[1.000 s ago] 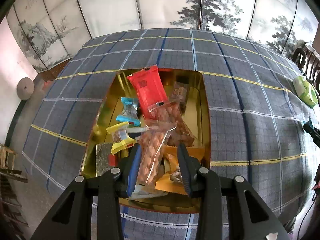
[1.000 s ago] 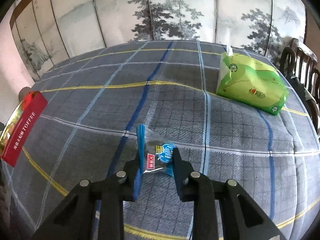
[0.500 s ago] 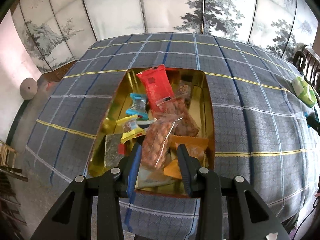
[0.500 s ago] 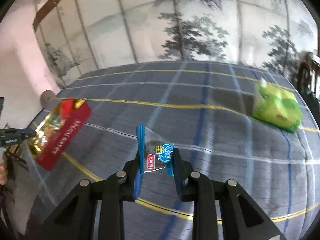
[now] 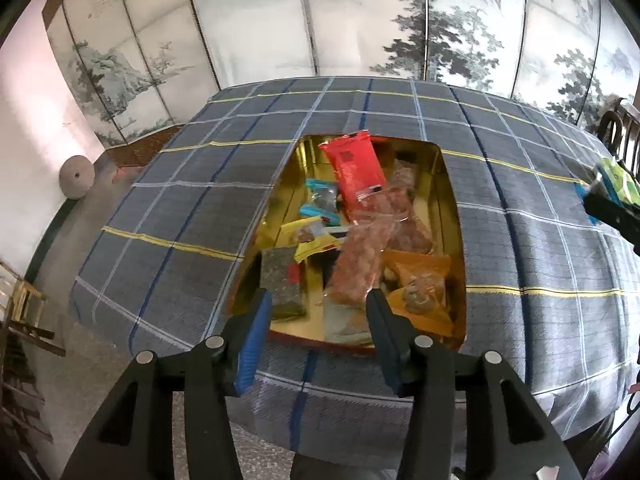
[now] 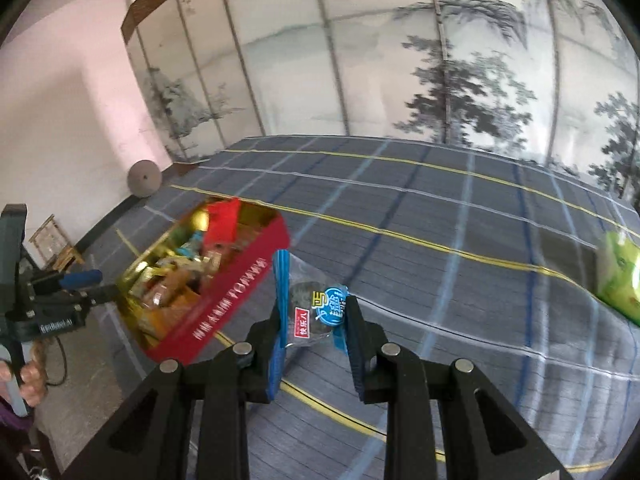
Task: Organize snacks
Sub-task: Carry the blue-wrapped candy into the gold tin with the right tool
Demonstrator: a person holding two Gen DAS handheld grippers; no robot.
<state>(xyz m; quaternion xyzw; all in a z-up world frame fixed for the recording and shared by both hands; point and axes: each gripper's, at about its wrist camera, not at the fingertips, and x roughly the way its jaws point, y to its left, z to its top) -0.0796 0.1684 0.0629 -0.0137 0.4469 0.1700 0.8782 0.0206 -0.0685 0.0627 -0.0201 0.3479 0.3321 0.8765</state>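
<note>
A red tin with a gold inside point(image 5: 450, 216) lies on the plaid tablecloth and holds several snack packets. A clear bag of peanuts point(image 5: 360, 258) lies on top of them. My left gripper point(image 5: 316, 308) is open and empty, just above the tin's near edge. My right gripper point(image 6: 314, 314) is shut on a small clear snack packet with a blue label point(image 6: 316, 312), held above the cloth to the right of the tin point(image 6: 228, 300). The left gripper also shows in the right wrist view point(image 6: 80, 280).
A green tissue pack point(image 6: 620, 280) lies at the table's far right. A painted folding screen stands behind the table. A wooden chair point(image 5: 620, 136) is at the right edge. A small wooden stool point(image 5: 20, 308) stands on the floor at the left.
My left gripper has opened, let go of the peanut bag into the tin and pulled back. My right gripper has swung left toward the tin with the small packet.
</note>
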